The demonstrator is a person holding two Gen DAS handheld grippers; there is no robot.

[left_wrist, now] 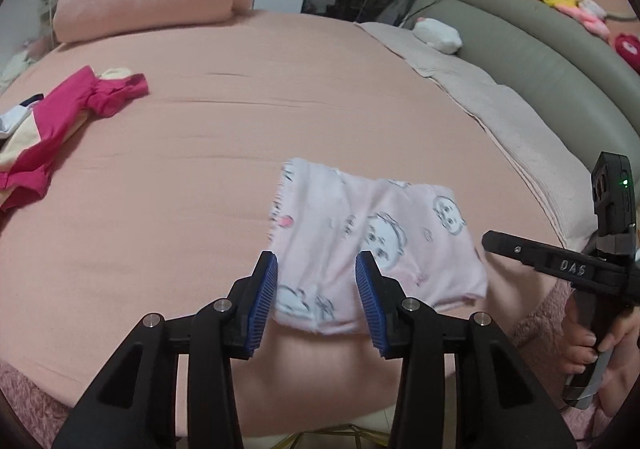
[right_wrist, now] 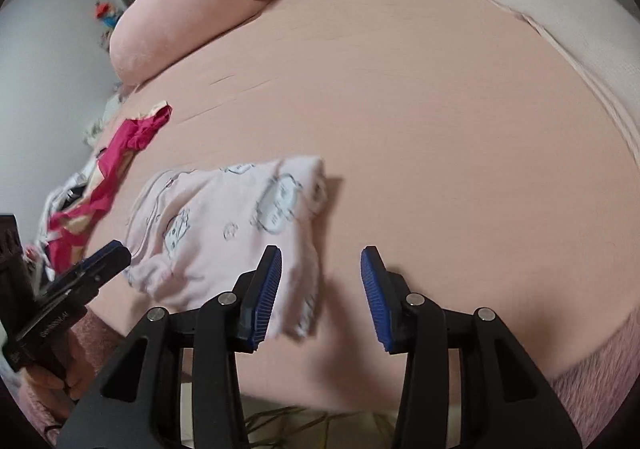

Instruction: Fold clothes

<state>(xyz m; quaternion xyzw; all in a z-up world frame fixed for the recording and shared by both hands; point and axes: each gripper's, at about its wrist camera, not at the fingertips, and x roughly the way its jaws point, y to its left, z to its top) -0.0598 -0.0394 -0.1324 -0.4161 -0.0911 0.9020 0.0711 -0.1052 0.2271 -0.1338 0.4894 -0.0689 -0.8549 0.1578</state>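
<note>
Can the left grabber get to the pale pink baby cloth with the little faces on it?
Probably yes: the open left gripper hovers right over the near edge of the folded pale pink printed garment, nothing between.

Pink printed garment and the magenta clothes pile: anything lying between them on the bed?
Nothing: only bare pink sheet separates the pink printed garment from the magenta clothes pile, clearest in the left wrist view.

Both wrist views low over bed (left_wrist: 240, 121), sharing folded garment (left_wrist: 372, 241).
</note>
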